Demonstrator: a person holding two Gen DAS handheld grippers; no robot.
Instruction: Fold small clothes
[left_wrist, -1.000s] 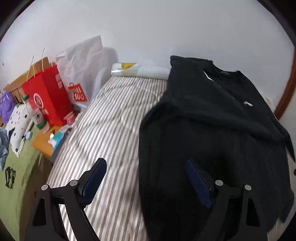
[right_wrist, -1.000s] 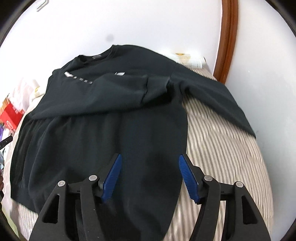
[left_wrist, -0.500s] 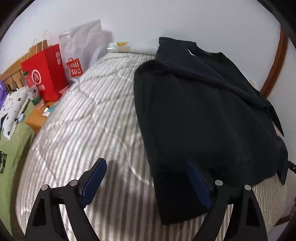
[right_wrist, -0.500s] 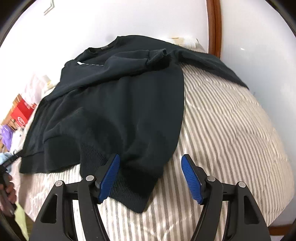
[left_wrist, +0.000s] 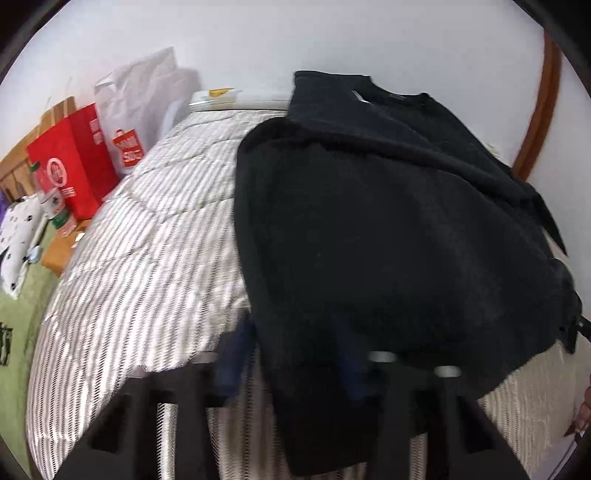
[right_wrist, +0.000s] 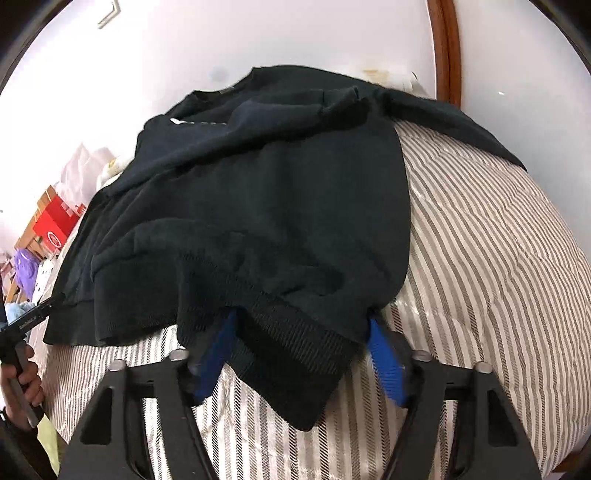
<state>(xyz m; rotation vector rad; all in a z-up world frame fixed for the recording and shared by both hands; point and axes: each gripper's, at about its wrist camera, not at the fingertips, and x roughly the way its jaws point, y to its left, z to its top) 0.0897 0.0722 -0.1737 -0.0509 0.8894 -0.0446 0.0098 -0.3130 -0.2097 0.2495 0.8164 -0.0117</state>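
Now both spread-jawed tools, the left gripper (left_wrist: 291, 362) and right gripper (right_wrist: 299, 354), straddle the ribbed hem of the black sweatshirt (right_wrist: 266, 206) on the striped mattress (right_wrist: 487, 266); closing shallow could catch one layer only.

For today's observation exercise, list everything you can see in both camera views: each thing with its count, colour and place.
sweatshirt: 1, black, spread on the bed, hem toward the cameras
bed cover: 1, white with grey stripes, under the sweatshirt
red bag: 1, red, left of the bed
white bag: 1, white with red logo, behind the red bag
bottle: 1, clear with green label, in front of the red bag
door frame: 1, brown, far right by the wall
left gripper: 1, black with blue pads, blurred, at the hem's left corner
right gripper: 1, black with blue pads, open, straddling the hem's right corner
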